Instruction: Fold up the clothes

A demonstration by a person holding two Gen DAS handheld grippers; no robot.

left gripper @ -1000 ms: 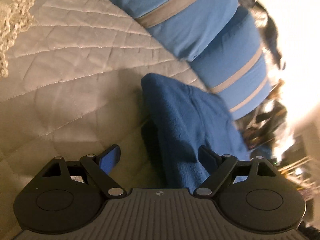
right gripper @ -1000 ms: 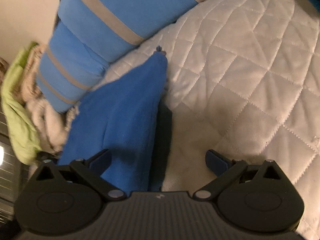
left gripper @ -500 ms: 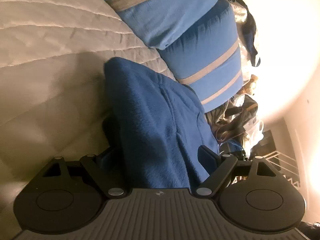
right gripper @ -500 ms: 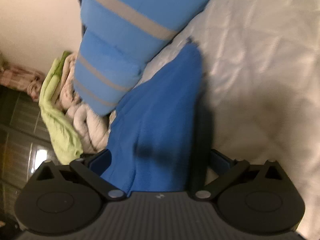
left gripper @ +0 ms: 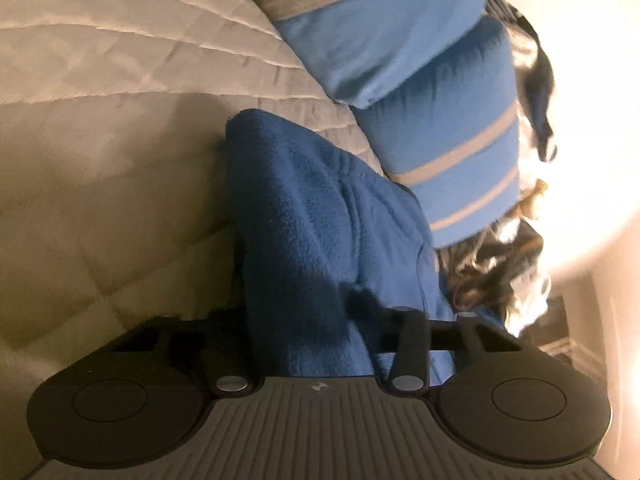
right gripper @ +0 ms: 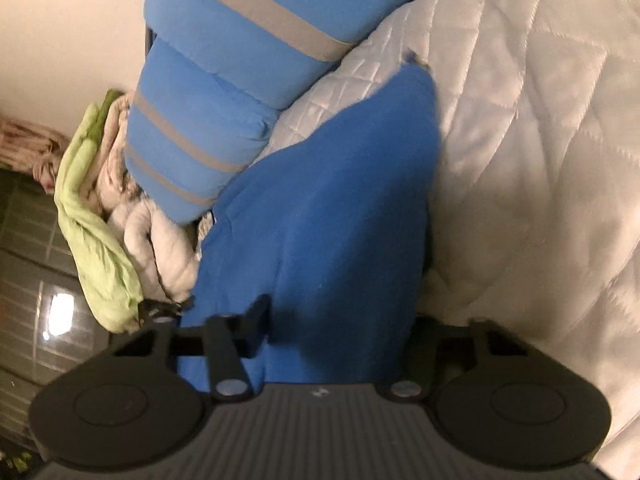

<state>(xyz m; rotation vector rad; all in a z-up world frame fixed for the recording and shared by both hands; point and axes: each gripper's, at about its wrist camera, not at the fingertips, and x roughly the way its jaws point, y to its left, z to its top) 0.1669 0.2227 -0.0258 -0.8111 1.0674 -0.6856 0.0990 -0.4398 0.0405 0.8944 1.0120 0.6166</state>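
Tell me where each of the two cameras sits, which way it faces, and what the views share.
Left wrist view: sits on the left gripper, looking forward along its closing jaws, which pinch the blue fleece garment; quilted bedspread on the left.
Right wrist view: sits on the right gripper, jaws closing on the same blue fleece garment; quilted bedspread on the right.
Shared: garment, bedspread, striped blue pillows. No hand or sleeve shows.

A quilted cream bedspread [left gripper: 120, 128] covers the bed, its diamond stitching catching warm light. 2 blue pillows [right gripper: 224, 92] with grey stripes are stacked at its edge. Beyond them lies a heap of green and white bedding [right gripper: 100, 232], a pale wall [right gripper: 68, 28] and dark glossy floor tiles [right gripper: 36, 280].
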